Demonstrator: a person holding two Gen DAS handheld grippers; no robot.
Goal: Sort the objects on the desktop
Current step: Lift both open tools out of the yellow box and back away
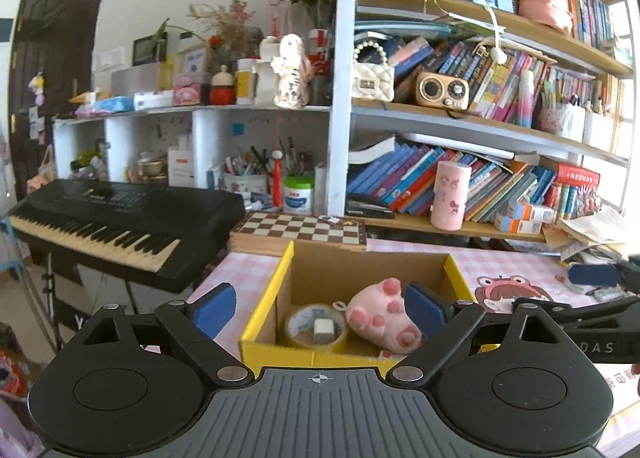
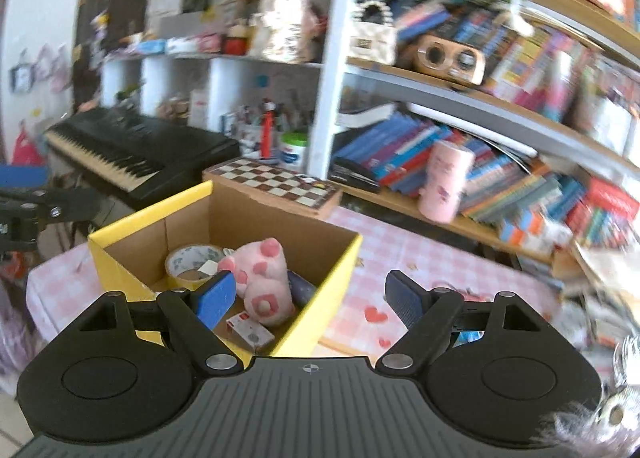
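Black tool housing is filling the bottom of both wrist views. Left tool (image 1: 320,310) is standing wide, blue pads (image 1: 216,308) spread, nothing between them but open air above a yellow cardboard box (image 1: 264,298). Right tool (image 2: 310,296) is also standing wide and holding nothing; its left pad is hanging over the box (image 2: 342,270) interior, its right pad over the pink checked counter (image 2: 420,254).

Box is sitting on the counter (image 1: 240,270) just ahead of the left tool. Lying inside it:
- roll of tape (image 1: 316,328), flat on the floor of the box, left of centre between the left tool's pads, a small white cube (image 1: 323,329) sitting in its hole
- pink plush paw (image 1: 384,314), touching the tape roll on its right, close to the left tool's right pad
- small red and white carton (image 2: 250,332), just beyond the right tool's left pad
- dark blue object (image 2: 302,288) beside the paw; cannot tell what it is

Right tool is showing at the right edge of the left view (image 1: 592,276), beside the box. Beyond the box, farther ahead of both tools, a chessboard (image 1: 300,227) is resting at the counter's far edge, with a keyboard (image 1: 120,225) to its left and a bookshelf (image 1: 480,121) behind. Right view is blurring toward its right side.
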